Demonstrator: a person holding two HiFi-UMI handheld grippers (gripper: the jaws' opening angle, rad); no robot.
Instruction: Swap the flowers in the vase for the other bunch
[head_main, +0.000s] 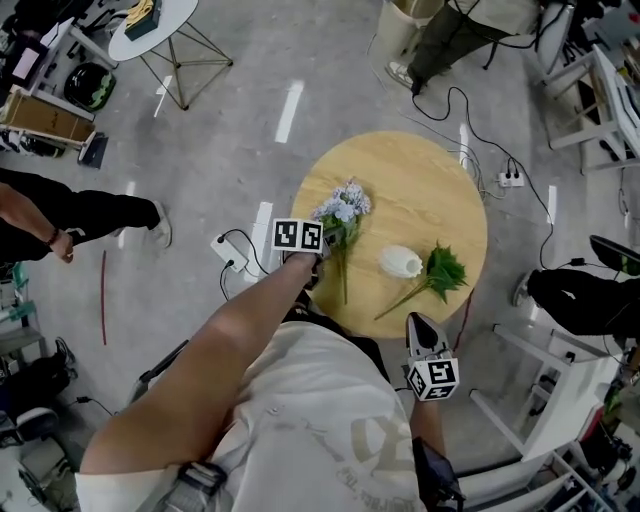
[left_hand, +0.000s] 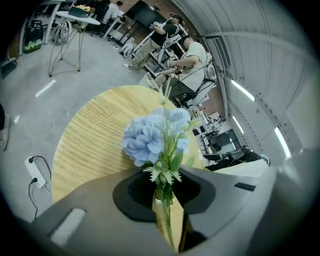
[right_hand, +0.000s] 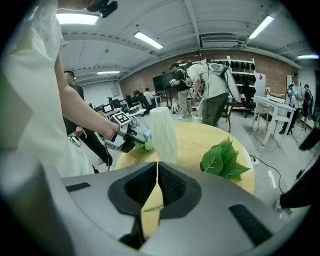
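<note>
Clamping blue flowers beside the vase are left gripper jaws; right gripper jaws meet, empty.

Seeing a white power strip lying on the grey floor just beside the round wooden desk, and a small white table standing well apart.

The round wooden table bears 1 upright white vase and 1 leafy green bunch lying just beside it, both ahead of the right gripper.
</note>
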